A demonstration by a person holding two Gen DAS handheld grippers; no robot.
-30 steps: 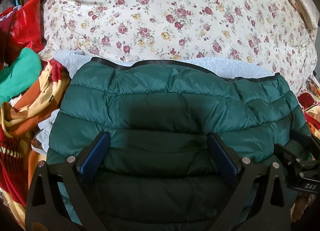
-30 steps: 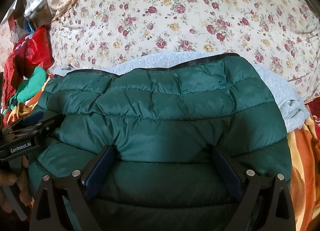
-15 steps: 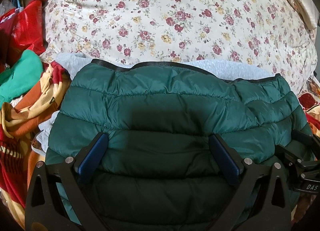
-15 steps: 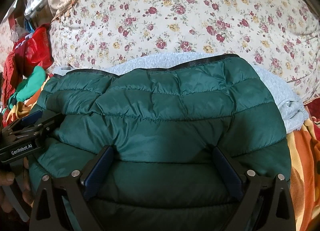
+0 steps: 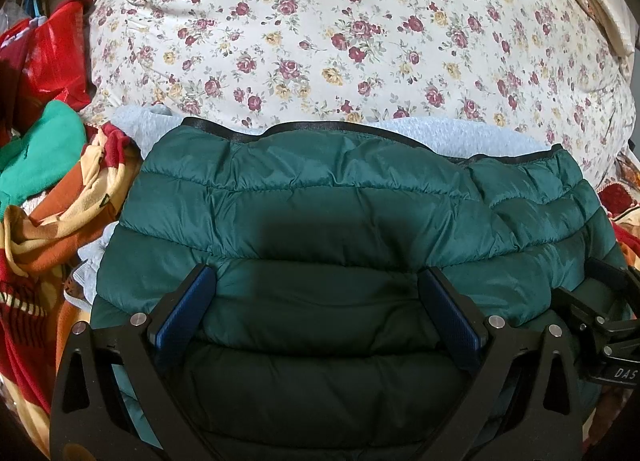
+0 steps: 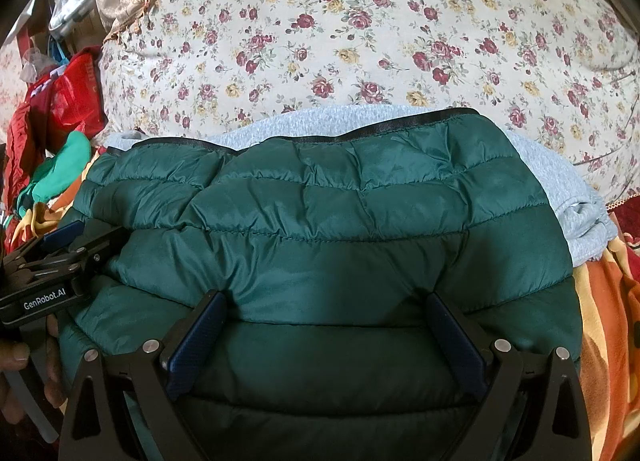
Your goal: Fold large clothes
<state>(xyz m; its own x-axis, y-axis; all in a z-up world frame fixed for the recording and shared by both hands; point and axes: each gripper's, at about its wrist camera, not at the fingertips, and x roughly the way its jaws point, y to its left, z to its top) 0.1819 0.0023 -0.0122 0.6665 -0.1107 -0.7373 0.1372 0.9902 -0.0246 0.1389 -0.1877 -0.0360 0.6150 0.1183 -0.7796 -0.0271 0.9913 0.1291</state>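
Left gripper (image 5: 318, 301): jaws spread wide, blue pads (image 5: 184, 313) low over the puffer jacket, one to each side of a quilted band; nothing is pinched between them. Whether the pads touch the fabric cannot be told.
Right gripper (image 6: 326, 325): likewise spread wide, both blue pads (image 6: 198, 341) down at the jacket's near part, closing on nothing.
Pose: both grippers point forward across the jacket, side by side. From the right wrist view the left gripper shows at the far left edge, lying along the jacket's side, with the person's fingers (image 6: 16, 357) behind its body. From the left wrist view the right gripper (image 5: 604, 325) shows at the far right edge.
Green puffer jacket (image 5: 340, 213): folded into a compact bundle directly ahead of and beneath both grippers, its black-trimmed hem at the far edge.
Grey knit garment (image 6: 560, 181): under the jacket, sticking out beyond its far edge and to the right.
Floral sheet (image 5: 360, 41): beyond the jacket, filling the far field.
Orange patterned blanket (image 5: 60, 229): left of the left gripper, touching the jacket's side.
Light green cloth (image 5: 40, 153): further left, on the blanket.
Red bag (image 6: 76, 97): far left, beyond the cloth.
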